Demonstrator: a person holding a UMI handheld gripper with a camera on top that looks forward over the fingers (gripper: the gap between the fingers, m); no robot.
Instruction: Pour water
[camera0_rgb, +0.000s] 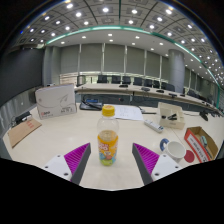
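Observation:
A small bottle with an orange cap, yellow-orange liquid and a colourful label stands upright on the light table. It stands between my two fingers, with a clear gap on each side. My gripper is open; the purple pads flank the bottle's lower part. A white cup stands on the table to the right, beyond the right finger.
A white box stands at the back left. A brown flat item lies at the far left. A red and green packet lies at the right. Papers and a keyboard lie further back. Desks fill the office behind.

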